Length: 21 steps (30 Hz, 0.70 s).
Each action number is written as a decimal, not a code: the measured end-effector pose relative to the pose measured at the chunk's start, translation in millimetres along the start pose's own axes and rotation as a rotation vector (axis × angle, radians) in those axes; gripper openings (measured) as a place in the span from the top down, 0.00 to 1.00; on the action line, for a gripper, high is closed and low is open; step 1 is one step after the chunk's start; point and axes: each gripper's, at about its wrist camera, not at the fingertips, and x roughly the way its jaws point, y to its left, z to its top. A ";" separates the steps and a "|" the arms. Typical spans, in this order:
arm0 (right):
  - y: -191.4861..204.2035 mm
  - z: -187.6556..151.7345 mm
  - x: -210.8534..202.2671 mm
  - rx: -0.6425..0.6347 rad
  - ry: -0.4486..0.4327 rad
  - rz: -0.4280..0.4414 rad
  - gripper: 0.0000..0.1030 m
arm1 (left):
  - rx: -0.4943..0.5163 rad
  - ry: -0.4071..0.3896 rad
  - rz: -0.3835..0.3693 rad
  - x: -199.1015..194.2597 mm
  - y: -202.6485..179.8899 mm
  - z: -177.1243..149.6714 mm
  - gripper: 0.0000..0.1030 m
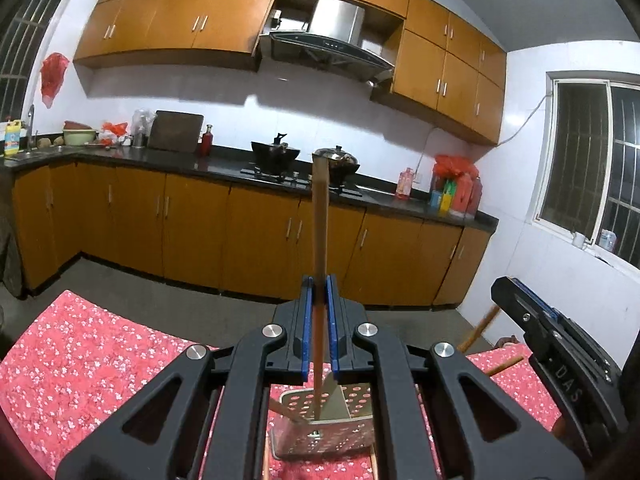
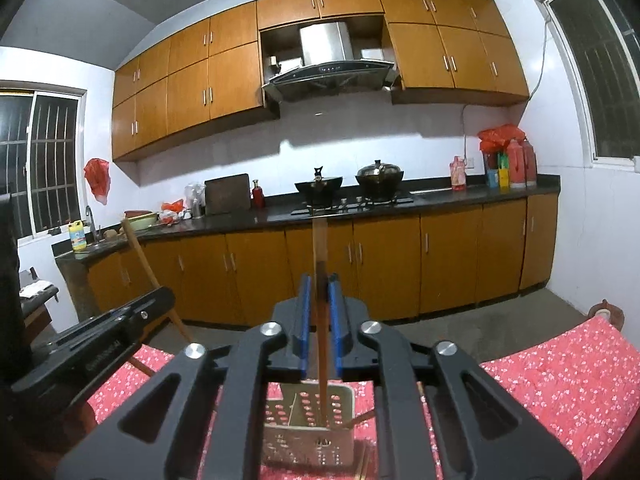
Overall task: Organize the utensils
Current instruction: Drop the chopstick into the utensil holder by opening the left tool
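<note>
Holder: perforated metal, on the red cloth, base cut off.
Left gripper: clamped on a chopstick standing over the holder.
Right gripper: pads slightly apart around another chopstick; contact unclear.
Right view only: sink.

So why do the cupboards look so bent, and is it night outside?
Left wrist view: a fisheye lens bows the upper cupboards and countertop, with black corners; the window is dark. Right wrist view: same curving, windows dark, indoor light casting cupboard shadows on the white wall, and the range hood gleams.
</note>
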 end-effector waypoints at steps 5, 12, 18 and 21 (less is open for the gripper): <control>-3.4 7.7 -15.9 0.009 -0.022 0.008 0.71 | -0.017 -0.025 0.004 -12.3 5.7 9.0 0.65; -11.1 9.4 -61.3 0.012 -0.036 0.045 0.69 | -0.041 -0.054 -0.015 -43.6 16.1 16.4 0.65; -27.5 -35.9 -89.8 -0.068 0.096 -0.012 0.47 | -0.030 -0.059 -0.010 -83.9 37.0 -2.3 0.61; -51.8 -78.9 -83.1 -0.030 0.236 -0.078 0.43 | 0.004 -0.003 0.046 -88.6 49.7 -27.9 0.54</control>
